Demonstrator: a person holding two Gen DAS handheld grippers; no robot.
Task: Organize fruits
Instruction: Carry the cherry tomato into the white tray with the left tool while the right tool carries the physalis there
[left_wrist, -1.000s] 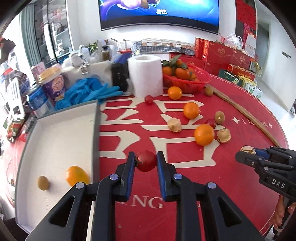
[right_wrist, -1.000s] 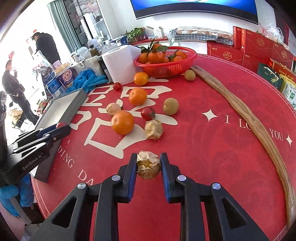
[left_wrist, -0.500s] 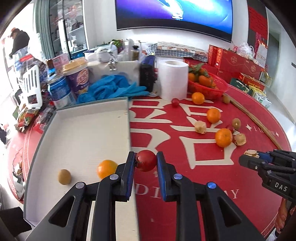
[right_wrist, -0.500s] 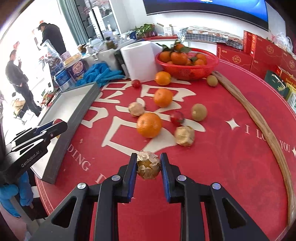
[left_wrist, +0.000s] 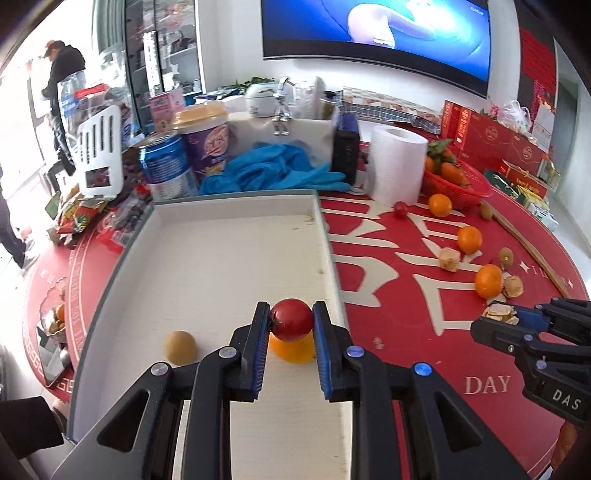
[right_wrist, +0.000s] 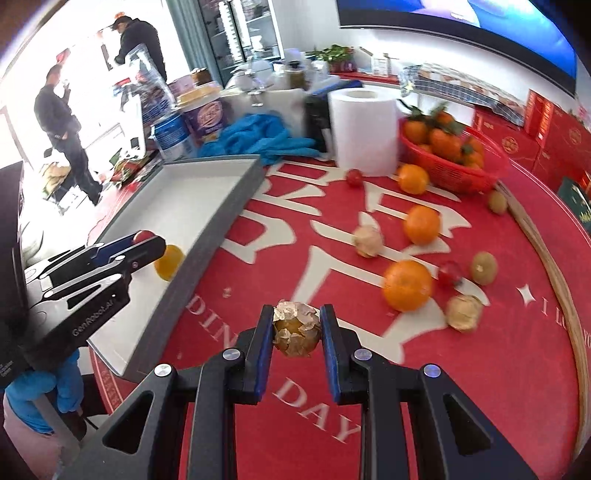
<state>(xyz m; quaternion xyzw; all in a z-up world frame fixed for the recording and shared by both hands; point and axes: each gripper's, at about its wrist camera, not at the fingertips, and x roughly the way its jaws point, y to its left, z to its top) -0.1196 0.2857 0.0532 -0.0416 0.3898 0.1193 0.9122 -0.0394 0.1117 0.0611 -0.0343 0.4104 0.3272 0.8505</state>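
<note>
My left gripper (left_wrist: 290, 320) is shut on a red cherry tomato (left_wrist: 291, 319) and holds it above the near part of the white tray (left_wrist: 221, 258), over an orange (left_wrist: 291, 350) lying in it. A small brown fruit (left_wrist: 180, 347) lies in the tray to the left. My right gripper (right_wrist: 296, 328) is shut on a husked golden berry (right_wrist: 296, 328) above the red tablecloth, right of the tray (right_wrist: 207, 236). The left gripper also shows in the right wrist view (right_wrist: 142, 243); the right gripper shows in the left wrist view (left_wrist: 495, 321).
Loose oranges (right_wrist: 407, 285), husked berries (right_wrist: 464, 312), kiwis (right_wrist: 484, 267) and tomatoes (right_wrist: 354, 176) lie on the red table. A red basket (right_wrist: 458, 173) of oranges, a paper roll (right_wrist: 364, 131), blue gloves (left_wrist: 280, 171) and cans (left_wrist: 168, 171) stand behind the tray. People stand at far left.
My left gripper has carried the tomato leftwards from over the tablecloth to over the tray. My right gripper has moved left towards the tray with the berry.
</note>
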